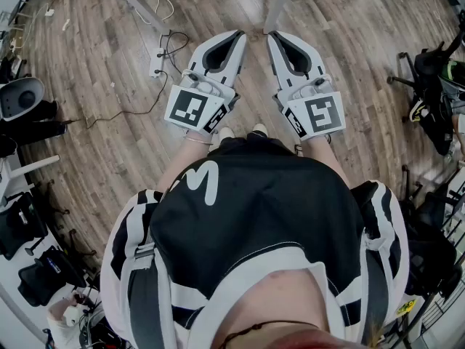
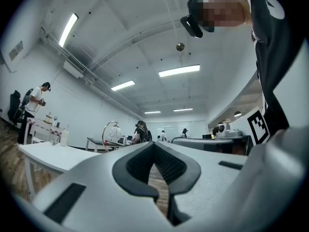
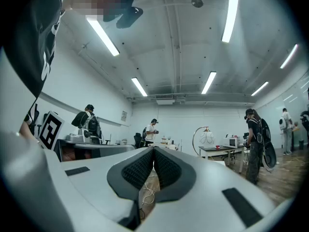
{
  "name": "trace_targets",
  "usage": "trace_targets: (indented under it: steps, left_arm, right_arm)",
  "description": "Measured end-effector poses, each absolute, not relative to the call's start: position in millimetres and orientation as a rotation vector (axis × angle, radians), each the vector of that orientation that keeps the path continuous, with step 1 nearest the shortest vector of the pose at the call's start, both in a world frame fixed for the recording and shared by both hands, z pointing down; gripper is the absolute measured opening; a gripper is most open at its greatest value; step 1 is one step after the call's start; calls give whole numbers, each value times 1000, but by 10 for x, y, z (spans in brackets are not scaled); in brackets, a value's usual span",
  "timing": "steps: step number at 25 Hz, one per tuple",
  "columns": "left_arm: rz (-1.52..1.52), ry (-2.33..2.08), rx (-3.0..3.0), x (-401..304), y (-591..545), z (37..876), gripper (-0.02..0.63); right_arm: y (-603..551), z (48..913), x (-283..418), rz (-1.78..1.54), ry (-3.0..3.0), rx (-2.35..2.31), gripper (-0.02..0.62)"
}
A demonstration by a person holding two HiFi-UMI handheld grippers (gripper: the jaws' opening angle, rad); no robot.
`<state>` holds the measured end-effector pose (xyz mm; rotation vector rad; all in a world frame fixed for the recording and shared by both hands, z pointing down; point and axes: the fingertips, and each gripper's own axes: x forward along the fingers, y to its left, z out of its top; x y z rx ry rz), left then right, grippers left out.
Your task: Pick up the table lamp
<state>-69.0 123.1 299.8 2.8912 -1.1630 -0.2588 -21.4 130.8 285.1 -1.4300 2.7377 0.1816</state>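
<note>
The table lamp (image 2: 112, 132) is far off on a distant table: a thin arched stem with a white globe shade. The right gripper view also catches the lamp (image 3: 206, 137), right of centre on a table. My left gripper (image 1: 234, 36) and right gripper (image 1: 277, 37) are held side by side in front of the person's body, above the wood floor, pointing forward. In its own view the left gripper (image 2: 154, 146) has its black pads pressed together with nothing between them. The right gripper (image 3: 153, 151) is likewise shut and empty. Neither is near the lamp.
A white table's legs (image 1: 138, 6) stand just ahead, with a power strip and cables (image 1: 156, 64) on the floor. Chairs and gear line both sides (image 1: 429, 86). Nearby on the left is a white table (image 2: 48, 156). Several people stand about the room (image 3: 253, 144).
</note>
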Motion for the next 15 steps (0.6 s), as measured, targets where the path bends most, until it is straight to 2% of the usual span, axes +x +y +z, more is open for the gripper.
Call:
trace_targets:
  steps: [15]
  left_arm:
    - [-249,-1150,2901,-579,1229,2984,3]
  right_arm:
    - [1301,2837,-196,188,2749,-1402,17]
